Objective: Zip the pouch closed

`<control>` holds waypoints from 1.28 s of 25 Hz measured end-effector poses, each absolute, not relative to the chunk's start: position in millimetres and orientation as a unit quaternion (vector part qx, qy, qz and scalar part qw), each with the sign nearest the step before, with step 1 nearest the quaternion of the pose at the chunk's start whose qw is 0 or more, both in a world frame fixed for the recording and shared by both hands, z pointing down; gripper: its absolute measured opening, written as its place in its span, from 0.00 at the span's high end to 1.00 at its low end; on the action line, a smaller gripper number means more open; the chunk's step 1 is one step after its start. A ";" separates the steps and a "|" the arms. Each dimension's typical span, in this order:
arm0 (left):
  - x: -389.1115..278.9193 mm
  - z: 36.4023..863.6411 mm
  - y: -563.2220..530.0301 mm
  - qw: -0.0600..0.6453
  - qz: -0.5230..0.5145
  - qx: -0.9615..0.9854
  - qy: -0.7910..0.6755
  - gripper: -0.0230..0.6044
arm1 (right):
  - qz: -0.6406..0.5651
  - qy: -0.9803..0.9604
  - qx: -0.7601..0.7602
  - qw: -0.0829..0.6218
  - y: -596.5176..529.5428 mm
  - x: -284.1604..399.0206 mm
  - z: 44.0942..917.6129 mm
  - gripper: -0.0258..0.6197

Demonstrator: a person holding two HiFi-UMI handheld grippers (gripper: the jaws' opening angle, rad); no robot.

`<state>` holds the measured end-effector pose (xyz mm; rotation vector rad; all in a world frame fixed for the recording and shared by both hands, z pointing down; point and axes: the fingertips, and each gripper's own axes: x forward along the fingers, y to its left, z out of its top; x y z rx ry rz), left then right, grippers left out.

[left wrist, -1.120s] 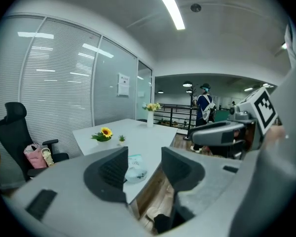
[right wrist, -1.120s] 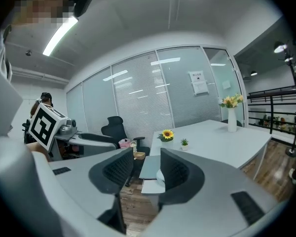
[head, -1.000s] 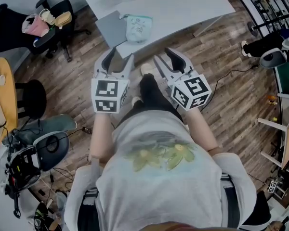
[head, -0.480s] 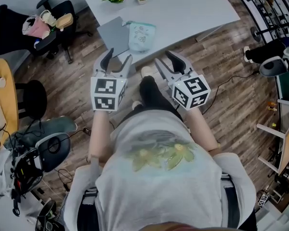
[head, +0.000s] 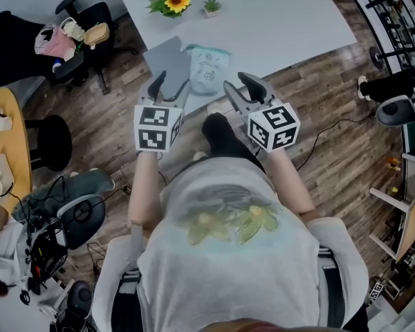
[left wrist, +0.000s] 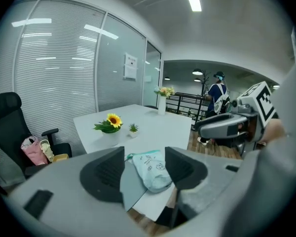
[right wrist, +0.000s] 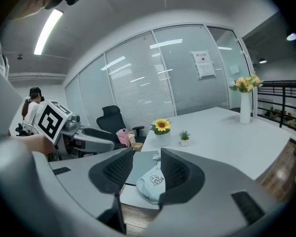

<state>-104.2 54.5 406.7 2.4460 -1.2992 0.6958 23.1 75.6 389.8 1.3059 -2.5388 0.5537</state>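
A pale teal pouch [head: 209, 70] lies near the front edge of the white table [head: 277, 19], partly on a grey mat [head: 166, 57]. Both grippers hang in the air short of the table edge and point at the pouch. My left gripper [head: 171, 85] is open; its jaws have just been opening, with nothing between them. My right gripper [head: 241, 83] is open too and holds nothing. In the left gripper view the pouch [left wrist: 150, 168] shows beyond the gap between the jaws. The right gripper view also frames the pouch [right wrist: 153, 181] past its spread jaws. I cannot make out the zip.
A sunflower pot [head: 171, 0] and a small green plant [head: 211, 6] stand further back on the table. A black office chair with a pink bag [head: 55, 40] sits to the left. A person [left wrist: 218, 95] stands far off. Wooden floor lies below.
Both grippers have moved forward toward the table edge and the pouch. The table and pouch now sit closer to the jaw tips.
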 end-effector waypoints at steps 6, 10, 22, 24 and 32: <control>-102.0 424.9 15.8 0.161 0.264 0.838 -0.450 0.58 | 0.210 -0.870 0.427 0.130 33.2 24.2 406.9 0.70; -99.8 439.5 -6.9 0.169 0.278 0.831 -0.452 0.58 | 0.220 -0.870 0.419 0.138 10.5 28.3 416.2 0.70; -97.9 500.9 -54.2 0.228 0.325 0.807 -0.438 0.58 | 0.257 -0.871 0.389 0.155 -44.7 40.3 440.6 0.70; -97.2 512.1 -60.7 0.245 0.333 0.800 -0.436 0.58 | 0.262 -0.873 0.381 0.158 -52.7 39.9 444.0 0.70; -92.5 551.7 -88.1 0.289 0.362 0.778 -0.424 0.58 | 0.269 -0.880 0.353 0.169 -85.9 40.1 452.9 0.70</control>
